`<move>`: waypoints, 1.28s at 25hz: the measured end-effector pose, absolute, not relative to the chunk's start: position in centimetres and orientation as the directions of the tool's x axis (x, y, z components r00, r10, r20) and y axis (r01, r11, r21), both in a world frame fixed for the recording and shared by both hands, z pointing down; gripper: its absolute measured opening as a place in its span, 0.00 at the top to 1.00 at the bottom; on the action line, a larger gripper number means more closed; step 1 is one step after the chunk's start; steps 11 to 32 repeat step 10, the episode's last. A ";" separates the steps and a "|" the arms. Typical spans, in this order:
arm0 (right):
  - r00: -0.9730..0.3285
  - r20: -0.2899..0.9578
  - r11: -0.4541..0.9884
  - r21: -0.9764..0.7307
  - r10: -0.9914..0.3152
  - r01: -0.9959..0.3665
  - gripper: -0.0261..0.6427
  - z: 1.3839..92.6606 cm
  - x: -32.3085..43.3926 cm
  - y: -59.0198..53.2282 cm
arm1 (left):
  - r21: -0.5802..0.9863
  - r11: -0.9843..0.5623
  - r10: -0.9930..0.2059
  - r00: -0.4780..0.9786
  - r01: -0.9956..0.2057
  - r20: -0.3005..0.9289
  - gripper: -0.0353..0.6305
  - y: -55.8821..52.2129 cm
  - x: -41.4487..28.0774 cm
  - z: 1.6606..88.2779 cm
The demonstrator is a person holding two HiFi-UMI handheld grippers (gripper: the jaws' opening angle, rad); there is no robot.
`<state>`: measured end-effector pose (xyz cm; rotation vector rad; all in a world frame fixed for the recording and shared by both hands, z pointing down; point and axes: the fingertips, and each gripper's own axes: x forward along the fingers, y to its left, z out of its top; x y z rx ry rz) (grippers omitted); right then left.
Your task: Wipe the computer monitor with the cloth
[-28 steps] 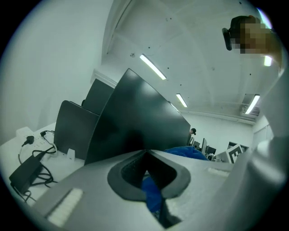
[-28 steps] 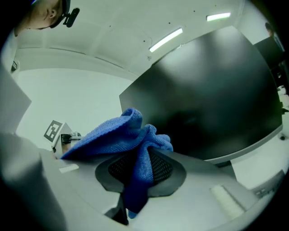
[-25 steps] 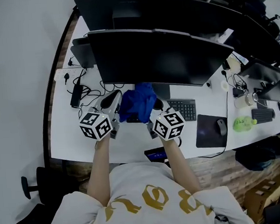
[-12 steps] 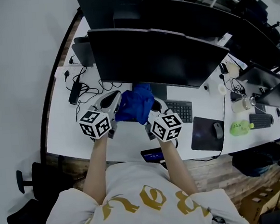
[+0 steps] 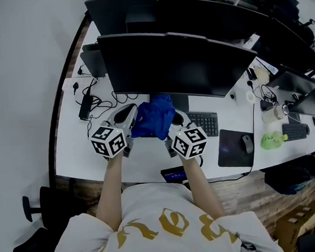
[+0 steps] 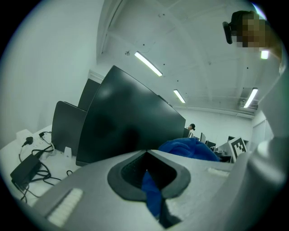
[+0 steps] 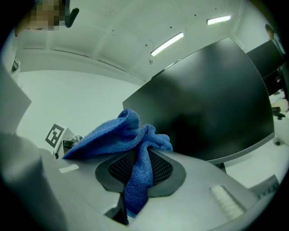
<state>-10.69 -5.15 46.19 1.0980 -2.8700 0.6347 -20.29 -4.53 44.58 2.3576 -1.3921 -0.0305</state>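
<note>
A blue cloth (image 5: 153, 117) hangs bunched between my two grippers, just in front of the dark monitor (image 5: 180, 64). My left gripper (image 5: 128, 115) is shut on the cloth's left edge, and blue fabric (image 6: 151, 194) shows pinched between its jaws. My right gripper (image 5: 174, 120) is shut on the other side, with a fold of the cloth (image 7: 135, 167) running through its closed jaws. The monitor's screen (image 6: 126, 122) fills the left gripper view and, as the screen (image 7: 212, 108), stands close ahead in the right gripper view. The cloth is a short way from the screen.
A keyboard (image 5: 205, 123) lies under the monitor, with a mouse (image 5: 248, 141) on a dark pad to its right. A power adapter and cables (image 5: 88, 104) lie at the left. A phone (image 5: 175, 175) sits at the desk's near edge. More monitors (image 5: 137, 7) stand behind.
Both grippers and the cloth have held almost the same place before the monitor; only a slight shift of the head view shows.
</note>
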 end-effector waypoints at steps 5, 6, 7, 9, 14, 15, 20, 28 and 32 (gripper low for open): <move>-0.751 0.150 0.667 -0.371 -0.643 -0.646 0.83 46.5 -10.7 -5.2 | 0.356 -0.425 -0.842 0.508 -0.832 0.181 0.95 -4.7 -20.4 44.8; -0.752 0.150 0.668 -0.371 -0.643 -0.645 0.83 46.5 -10.8 -5.2 | 0.358 -0.426 -0.842 0.509 -0.831 0.180 0.95 -4.8 -20.4 44.8; -0.753 0.149 0.669 -0.372 -0.641 -0.643 0.83 46.6 -10.9 -5.1 | 0.360 -0.426 -0.841 0.510 -0.830 0.179 0.95 -4.8 -20.4 44.8; -0.757 0.149 0.673 -0.373 -0.637 -0.639 0.83 46.6 -11.1 -5.0 | 0.360 -0.429 -0.840 0.512 -0.828 0.178 0.95 -5.0 -20.3 44.9; -0.758 0.148 0.674 -0.373 -0.635 -0.637 0.83 46.5 -11.2 -5.0 | 0.360 -0.430 -0.839 0.514 -0.828 0.178 0.95 -5.0 -20.3 44.9; -0.758 0.148 0.674 -0.373 -0.635 -0.637 0.83 46.5 -11.2 -5.0 | 0.360 -0.430 -0.839 0.514 -0.828 0.178 0.95 -5.0 -20.3 44.9; -0.758 0.148 0.674 -0.373 -0.635 -0.637 0.83 46.5 -11.2 -5.0 | 0.360 -0.430 -0.839 0.514 -0.828 0.178 0.95 -5.0 -20.3 44.9; -0.758 0.148 0.674 -0.373 -0.635 -0.637 0.83 46.5 -11.2 -5.0 | 0.360 -0.430 -0.839 0.514 -0.828 0.178 0.95 -5.0 -20.3 44.9; -0.758 0.148 0.674 -0.373 -0.635 -0.637 0.83 46.5 -11.2 -5.0 | 0.360 -0.430 -0.839 0.514 -0.828 0.178 0.95 -5.0 -20.3 44.9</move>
